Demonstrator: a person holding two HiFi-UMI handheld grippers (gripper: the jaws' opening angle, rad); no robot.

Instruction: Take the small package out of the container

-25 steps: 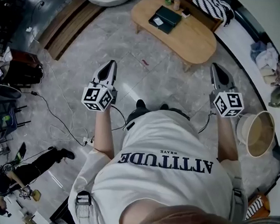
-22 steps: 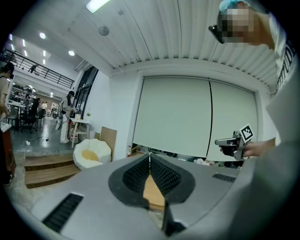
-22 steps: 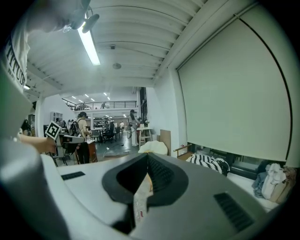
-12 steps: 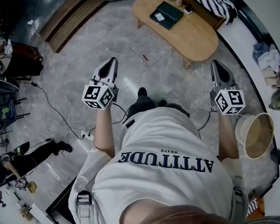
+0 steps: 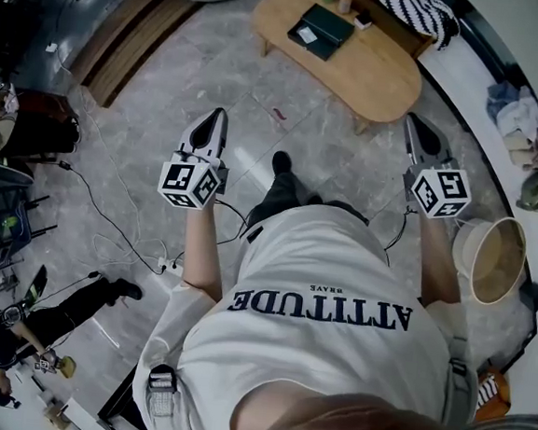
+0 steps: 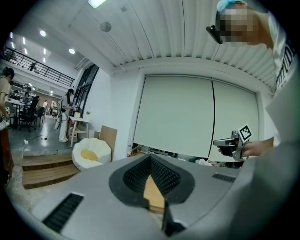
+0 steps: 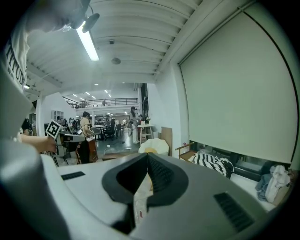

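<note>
Left gripper [image 5: 218,117] and right gripper [image 5: 412,124]: jaws closed tip to tip, nothing held. Container [image 5: 321,31] lies on table [image 5: 375,74], well ahead of both. Package not distinguishable at this range; presumably inside. Judged light, possibly soft: pinch 1 free edge gently.

The shirt [image 5: 321,309] carries ATTITUDE in large dark letters, upside down in the head view, with a smaller BRAVE just above it. Black-and-white square markers cover the left cube [image 5: 189,184] and right cube [image 5: 439,192]
</note>
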